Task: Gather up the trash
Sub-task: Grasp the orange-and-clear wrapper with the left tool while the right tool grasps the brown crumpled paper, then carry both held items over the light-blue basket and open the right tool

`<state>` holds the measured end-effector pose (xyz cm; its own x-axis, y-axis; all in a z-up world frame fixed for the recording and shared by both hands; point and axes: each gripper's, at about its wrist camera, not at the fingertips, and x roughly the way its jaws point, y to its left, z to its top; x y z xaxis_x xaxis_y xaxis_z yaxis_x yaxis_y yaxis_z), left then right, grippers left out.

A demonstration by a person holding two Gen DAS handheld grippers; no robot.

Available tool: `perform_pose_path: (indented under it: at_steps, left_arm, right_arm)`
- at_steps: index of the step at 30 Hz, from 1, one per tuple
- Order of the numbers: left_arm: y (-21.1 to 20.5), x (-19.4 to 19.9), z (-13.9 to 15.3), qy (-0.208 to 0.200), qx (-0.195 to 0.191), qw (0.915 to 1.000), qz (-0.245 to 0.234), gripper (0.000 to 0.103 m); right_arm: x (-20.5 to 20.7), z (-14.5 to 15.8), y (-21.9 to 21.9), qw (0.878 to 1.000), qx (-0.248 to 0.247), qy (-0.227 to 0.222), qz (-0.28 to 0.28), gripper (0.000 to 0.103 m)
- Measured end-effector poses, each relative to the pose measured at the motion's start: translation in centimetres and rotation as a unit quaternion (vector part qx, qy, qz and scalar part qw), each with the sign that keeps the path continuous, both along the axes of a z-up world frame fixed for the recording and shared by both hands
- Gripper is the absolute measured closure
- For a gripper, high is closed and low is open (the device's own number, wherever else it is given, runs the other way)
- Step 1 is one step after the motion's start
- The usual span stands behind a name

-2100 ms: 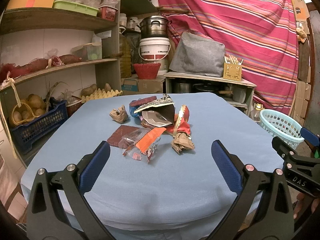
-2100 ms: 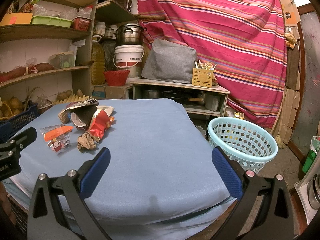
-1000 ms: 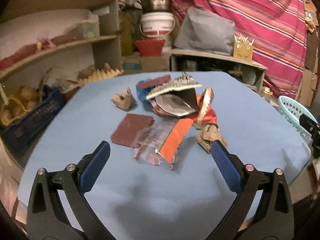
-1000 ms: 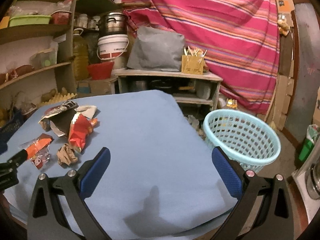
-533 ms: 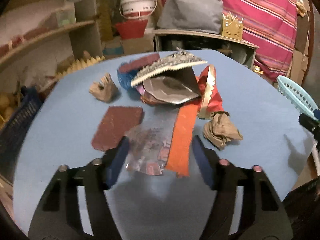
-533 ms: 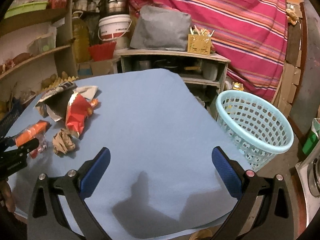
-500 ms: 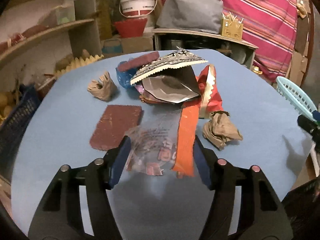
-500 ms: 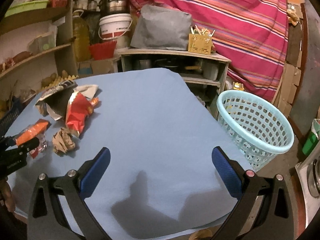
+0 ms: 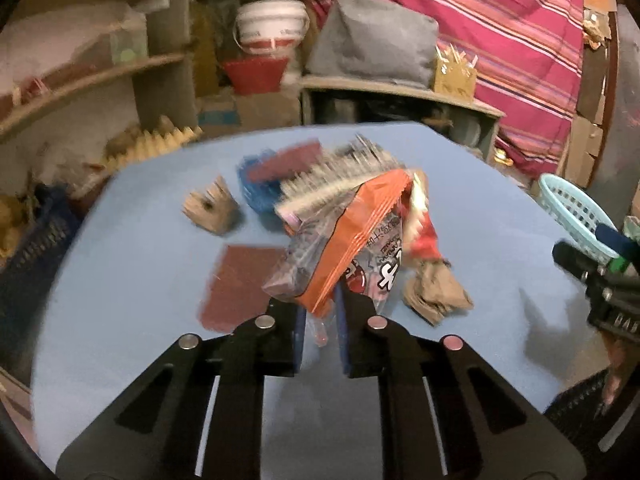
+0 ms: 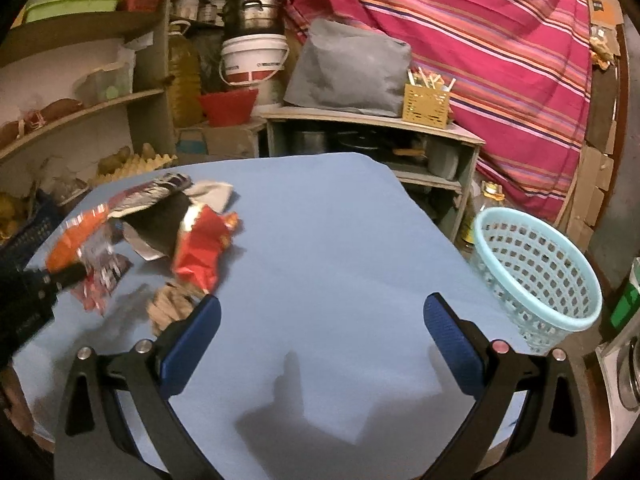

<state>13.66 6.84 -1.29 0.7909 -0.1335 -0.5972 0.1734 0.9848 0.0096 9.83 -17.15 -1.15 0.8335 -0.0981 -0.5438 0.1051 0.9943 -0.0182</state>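
Left wrist view: a table covered in smooth blue cloth is seen, strewn with trash. A crinkled clear-and-orange wrapper is pinched between the blue pads of the left gripper; its jaws have just been closing and are now nearly together on the wrapper's lower edge, with the film standing up above them. A flat brown card lies just left of the gripper, a crumpled brown paper ball just right of it. Farther back, a torn cardboard scrap and a blurred heap of foil bags are seen. The perforated light-blue basket is at the right edge, off the table.

Right wrist view: the right gripper is held wide open above bare cloth, with nothing between its pads. The wrapper is seen at far left, clamped by the left gripper. A red glossy bag and the paper ball lie near the right gripper's left finger. The round plastic basket stands to the right, beside the table.
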Motion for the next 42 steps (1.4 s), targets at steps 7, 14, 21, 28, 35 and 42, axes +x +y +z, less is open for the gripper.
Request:
perform_pose_path:
  at_steps: [7, 14, 21, 28, 35, 42]
  left_arm:
    - [4.9, 1.1, 2.0, -0.031, 0.004, 0.9975, 0.063, 0.092]
    - [8.4, 0.8, 0.9, -0.016, -0.016, 0.9957, 0.090, 0.092]
    - [9.2, 0.7, 0.2, -0.005, -0.018, 0.9949, 0.099, 0.092]
    - [8.6, 0.6, 0.1, -0.011, -0.005, 0.9953, 0.096, 0.091]
    - [7.3, 0.5, 0.8, -0.018, -0.002, 0.9945, 0.103, 0.091]
    - [4.0, 0.3, 3.6, -0.045, 0.016, 0.9933, 0.105, 0.091]
  right_arm:
    - [1.2, -1.2, 4.5, 1.000, -0.006, 0.012, 0.026, 0.004]
    - [2.9, -2.9, 8.4, 0.999, -0.012, 0.029, 0.043, 0.004]
    - [4.2, -4.2, 10.4, 0.997, -0.035, 0.057, 0.044, 0.021]
    - [4.6, -4.9, 10.1, 0.993, -0.025, 0.086, 0.070, 0.053]
    - [3.4, -3.9, 8.7, 0.995, -0.006, 0.061, 0.079, 0.053]
    - [3.0, 0.4, 2.3, 0.997, 0.022, 0.016, 0.072, 0.053]
